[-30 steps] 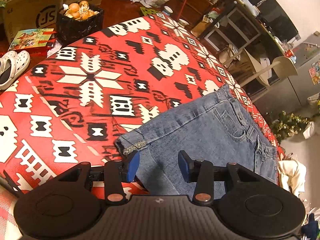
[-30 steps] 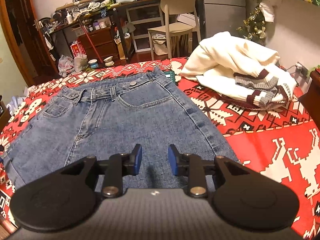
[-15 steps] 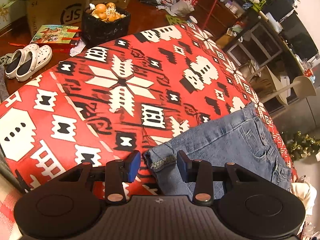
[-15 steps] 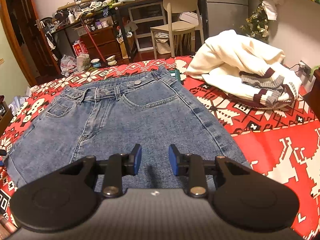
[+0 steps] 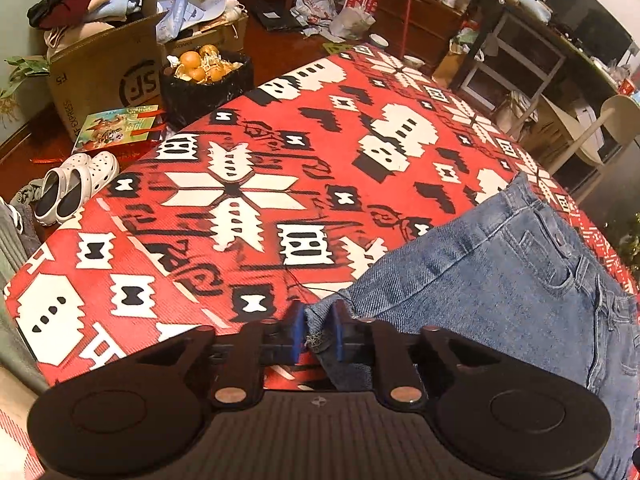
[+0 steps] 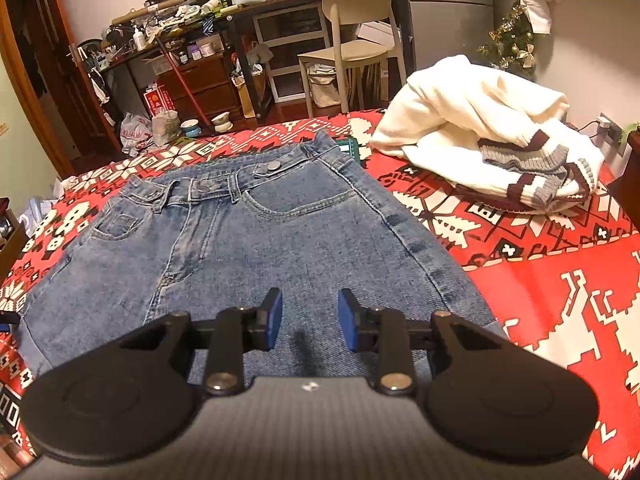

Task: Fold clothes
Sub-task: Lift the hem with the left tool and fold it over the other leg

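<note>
Blue denim shorts [image 6: 280, 232] lie flat on the table's red patterned cloth [image 5: 240, 184], waistband at the far side in the right wrist view. My left gripper [image 5: 317, 332] is at the shorts' [image 5: 500, 280] frayed hem corner near the table's front edge. Its jaws are closing, and the blue pads press on the denim corner between them. My right gripper [image 6: 310, 320] hovers open over the near part of the shorts, with only flat denim showing below the gap.
A cream sweater [image 6: 480, 136] with maroon and grey cuffs is heaped at the table's right. Past the left table edge, on the floor, stand a cardboard box [image 5: 104, 68], a black basket of oranges [image 5: 206, 80] and white clogs [image 5: 76, 184]. A chair [image 6: 352, 24] stands behind.
My left gripper shifted onto the shorts' hem corner and tipped downward, and its jaws came together on the denim. The right gripper kept still.
</note>
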Available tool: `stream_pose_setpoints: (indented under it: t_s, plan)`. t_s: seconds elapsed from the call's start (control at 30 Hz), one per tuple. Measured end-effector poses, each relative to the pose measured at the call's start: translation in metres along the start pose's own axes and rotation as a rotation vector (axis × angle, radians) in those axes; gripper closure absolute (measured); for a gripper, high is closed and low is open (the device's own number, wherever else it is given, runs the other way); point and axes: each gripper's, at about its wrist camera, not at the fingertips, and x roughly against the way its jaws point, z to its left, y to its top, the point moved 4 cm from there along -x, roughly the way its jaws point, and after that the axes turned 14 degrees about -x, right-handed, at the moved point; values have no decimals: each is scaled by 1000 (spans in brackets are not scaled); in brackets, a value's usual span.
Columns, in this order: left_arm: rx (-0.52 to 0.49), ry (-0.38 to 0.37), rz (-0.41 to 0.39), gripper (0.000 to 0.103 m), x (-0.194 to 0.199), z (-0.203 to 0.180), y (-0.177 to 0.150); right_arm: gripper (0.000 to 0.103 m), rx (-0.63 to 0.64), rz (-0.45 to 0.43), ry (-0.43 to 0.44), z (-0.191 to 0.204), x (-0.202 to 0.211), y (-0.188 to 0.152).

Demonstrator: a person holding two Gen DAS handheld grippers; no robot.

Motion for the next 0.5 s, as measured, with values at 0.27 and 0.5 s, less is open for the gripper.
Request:
stream_pose_setpoints:
  t_s: [0.27, 0.5]
  plan:
    - [-66, -34, -214, 95, 57, -19, 9, 69, -27, -6, 4, -5, 3, 2]
    - [-277, -91, -408, 96, 129, -97, 17, 69, -68, -60, 6, -16, 22, 15]
